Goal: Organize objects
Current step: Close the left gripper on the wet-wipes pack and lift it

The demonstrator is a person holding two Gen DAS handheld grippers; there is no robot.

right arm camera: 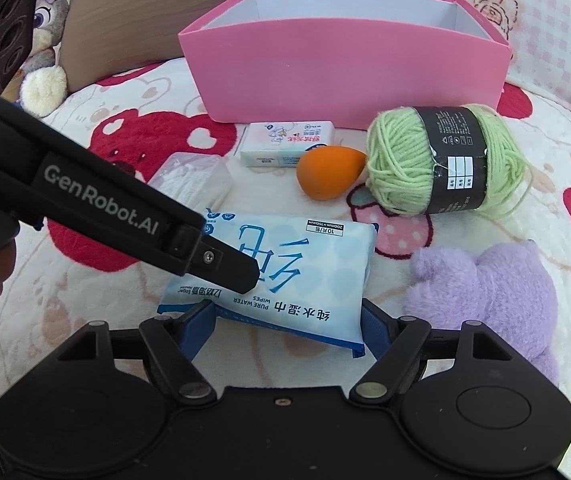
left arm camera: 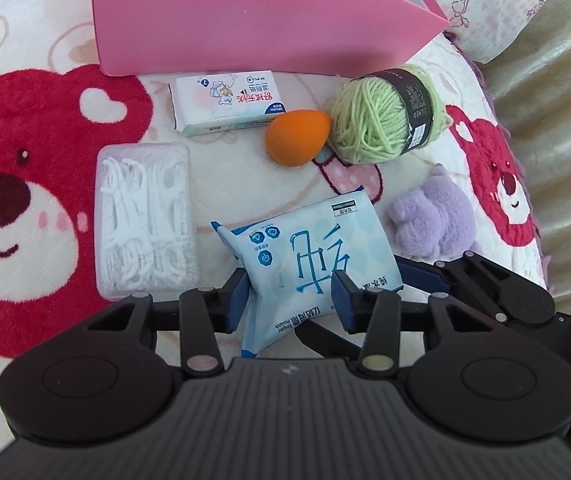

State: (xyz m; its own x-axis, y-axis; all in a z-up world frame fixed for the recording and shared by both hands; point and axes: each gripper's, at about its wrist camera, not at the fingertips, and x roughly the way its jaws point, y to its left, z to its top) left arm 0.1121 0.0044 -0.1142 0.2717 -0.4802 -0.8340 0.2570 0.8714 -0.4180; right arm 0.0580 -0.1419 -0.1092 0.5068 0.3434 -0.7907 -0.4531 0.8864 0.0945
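Bear-print bedding point(right arm camera: 545, 168) covers the bed, a pink box point(right arm camera: 345, 76) propped at twelve o'clock. Left claw point(left arm camera: 289, 294) pinches the blue wipes packet point(right arm camera: 285, 276) at its near corner; right claw point(right arm camera: 285, 328) stands spread around its six-o'clock edge, seemingly without squeezing. Next, I judge, lift the packet clear into the box.

bright, even daylight | soft shadows | sharp focus | fisheye bending at edges
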